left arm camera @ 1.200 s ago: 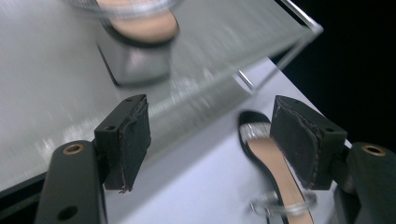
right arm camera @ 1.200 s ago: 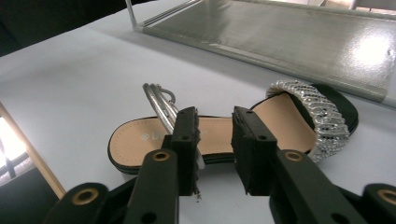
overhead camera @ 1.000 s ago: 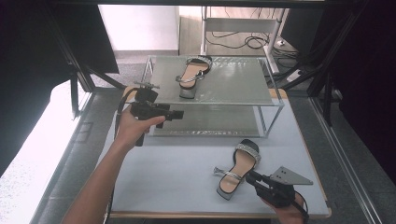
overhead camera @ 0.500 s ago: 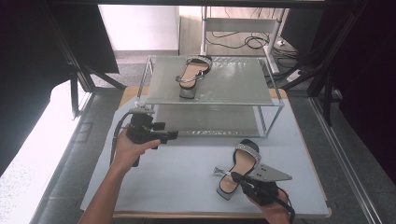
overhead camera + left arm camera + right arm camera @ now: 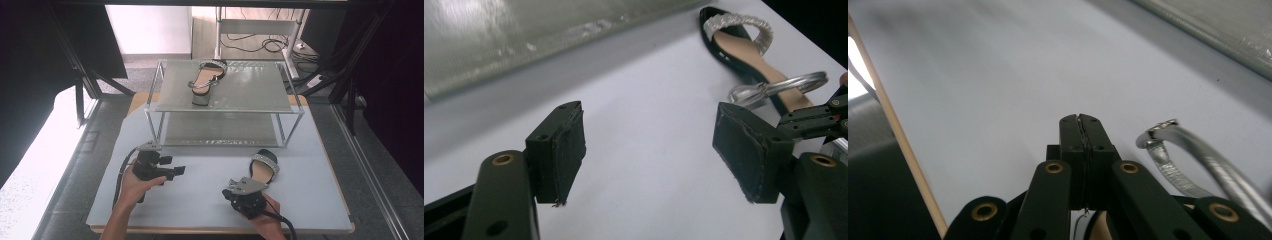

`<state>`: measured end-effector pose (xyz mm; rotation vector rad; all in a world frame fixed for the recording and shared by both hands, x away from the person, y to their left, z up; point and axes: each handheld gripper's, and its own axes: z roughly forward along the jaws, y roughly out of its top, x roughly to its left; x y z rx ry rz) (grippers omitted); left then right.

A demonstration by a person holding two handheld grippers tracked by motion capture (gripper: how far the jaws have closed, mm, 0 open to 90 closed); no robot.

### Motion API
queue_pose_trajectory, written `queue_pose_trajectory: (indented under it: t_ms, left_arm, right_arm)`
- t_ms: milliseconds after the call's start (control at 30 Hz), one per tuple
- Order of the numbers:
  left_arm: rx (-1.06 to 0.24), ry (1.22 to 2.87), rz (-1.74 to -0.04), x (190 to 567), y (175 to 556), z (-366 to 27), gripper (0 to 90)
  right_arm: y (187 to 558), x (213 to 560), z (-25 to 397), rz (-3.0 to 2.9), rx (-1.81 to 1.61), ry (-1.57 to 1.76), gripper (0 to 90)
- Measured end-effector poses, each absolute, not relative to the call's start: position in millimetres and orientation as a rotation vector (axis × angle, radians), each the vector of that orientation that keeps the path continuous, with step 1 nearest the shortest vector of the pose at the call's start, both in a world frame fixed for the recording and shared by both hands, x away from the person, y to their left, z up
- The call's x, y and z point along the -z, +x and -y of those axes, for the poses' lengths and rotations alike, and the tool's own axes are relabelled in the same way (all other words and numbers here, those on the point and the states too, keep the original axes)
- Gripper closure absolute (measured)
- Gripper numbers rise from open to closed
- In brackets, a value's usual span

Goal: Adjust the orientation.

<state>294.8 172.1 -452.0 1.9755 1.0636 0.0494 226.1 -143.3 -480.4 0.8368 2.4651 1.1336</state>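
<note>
Left gripper [image 5: 176, 170] sits low on the white tabletop [image 5: 200, 200], left of centre, aimed across toward the right; jaws spread wide with nothing between them, pads [image 5: 569, 150] bare in the left gripper view; that view looks straight at the sandal on the table [image 5: 749, 60], black sole, sparkly toe band, silver ankle strap looping at the heel end. Centre back: the 2-tier glass rack [image 5: 225, 107] stands with 1 matching sandal [image 5: 205, 82] already on its top shelf, toe pointing away. Right gripper [image 5: 239, 192] is at the heel end of the sandal on the table, which lies in front of the rack's right leg, toe toward the rack; jaws pressed flat together, and in the right gripper view the silver strap [image 5: 1193, 160] curls just beside them, not between them, so no grasp there as far as I can see. Judgement: 1st shoe placed, 2nd pickup in hand. Next move needs the right jaws reopened and set around the heel or strap, or the left gripper closing in on the sole edge; then lift clear and set it beside its mate on the top shelf.
</note>
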Motion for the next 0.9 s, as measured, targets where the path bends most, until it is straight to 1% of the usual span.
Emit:
queue_pose_trajectory:
  t_ms: [133,333,533,633,900]
  left_arm:
    - [-0.014,1.997,-1.095,467,296,-173,29.5]
    - [0.001,2.011,-1.109,476,296,-171,29.4]
    - [0.002,2.014,-1.112,478,294,-171,29.4]
    - [0.044,2.002,-1.095,480,294,-172,29.1]
    - [0.03,2.025,-1.119,484,294,-172,29.1]
  right_arm:
    - [221,486,139,-2.464,-1.012,0.797,89.4]
    - [208,485,155,-2.466,-1.018,0.804,89.6]
    - [192,484,196,-2.464,-1.048,0.896,89.6]
    - [187,483,219,-2.441,-1.041,0.949,89.6]
    - [193,482,280,-2.301,-1.02,1.135,89.3]
